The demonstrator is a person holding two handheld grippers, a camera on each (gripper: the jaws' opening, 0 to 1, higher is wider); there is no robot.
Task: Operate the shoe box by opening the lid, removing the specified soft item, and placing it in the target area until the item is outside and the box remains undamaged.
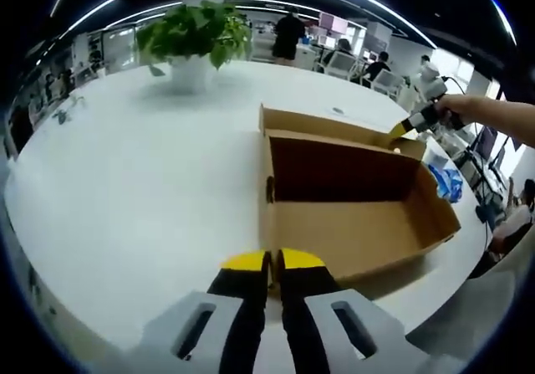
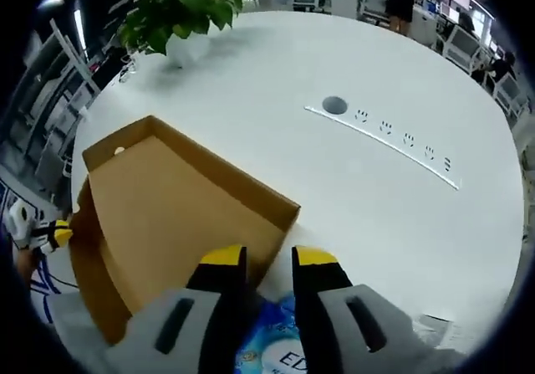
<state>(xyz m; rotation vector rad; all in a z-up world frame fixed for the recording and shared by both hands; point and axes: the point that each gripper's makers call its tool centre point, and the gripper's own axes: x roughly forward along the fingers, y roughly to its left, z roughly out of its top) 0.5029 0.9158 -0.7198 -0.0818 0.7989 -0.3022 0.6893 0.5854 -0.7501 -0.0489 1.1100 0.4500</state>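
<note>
Left gripper view: the left gripper (image 1: 273, 263) is seen with its yellow-tipped jaws drawn almost together, a thin slit remaining; whether the near edge of the shoe box (image 1: 351, 198) is caught between them cannot be told. The brown cardboard box is shown open on the white table (image 1: 134, 181), its lid (image 1: 326, 125) standing up at the far side. At the far right corner of the box the right gripper (image 1: 399, 130) is seen, held by a person's hand (image 1: 456, 108). A potted plant (image 1: 196, 39) is placed well beyond.

Right gripper view: the right gripper (image 2: 269, 261) is held with a narrow gap between its jaws, nothing gripped. Below them a blue-and-white soft packet (image 2: 272, 340) is partly seen, just beside the box. A strip of sockets (image 2: 384, 135) is set into the table.
</note>
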